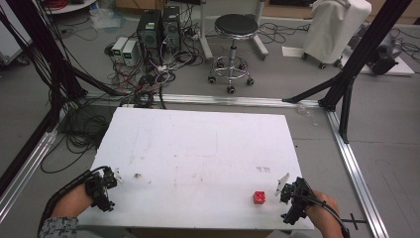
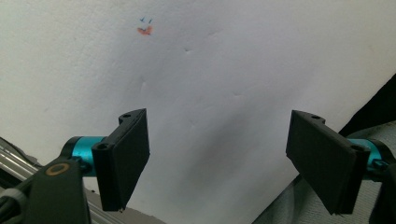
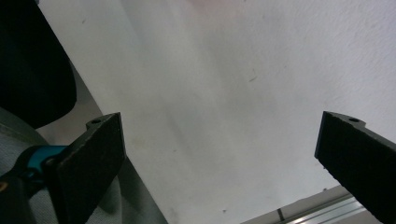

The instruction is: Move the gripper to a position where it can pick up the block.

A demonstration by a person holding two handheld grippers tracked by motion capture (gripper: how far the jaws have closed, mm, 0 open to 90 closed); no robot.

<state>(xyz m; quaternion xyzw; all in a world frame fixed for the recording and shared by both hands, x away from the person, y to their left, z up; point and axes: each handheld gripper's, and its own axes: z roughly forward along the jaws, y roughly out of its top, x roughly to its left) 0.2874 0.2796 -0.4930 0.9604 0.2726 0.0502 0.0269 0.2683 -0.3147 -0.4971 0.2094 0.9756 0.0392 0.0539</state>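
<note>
Both grippers hang at the table's point(image 1: 198, 148) near edge, jaws wide apart and empty. Right gripper point(image 1: 286, 191) is nearer the red cube point(image 1: 258, 197), just to its left; left gripper point(image 1: 111, 179) sits well apart.

**Both grippers held low, jaws spread wide**

The person's two forearms come in from the near edge. The left hand point(image 1: 74, 198) grips the left gripper point(image 1: 117, 174) at the near left corner, its tip angled inward and away from the person, a black cable looping back along the forearm. A patterned sleeve point(image 1: 58, 227) shows at that arm's lower end. The right hand point(image 1: 324, 207) holds the right gripper point(image 1: 282, 182) at the near right, tip pointing up and to the left, cable trailing over the wrist. In each gripper view the two black jaws stand far apart with nothing between them.
</note>
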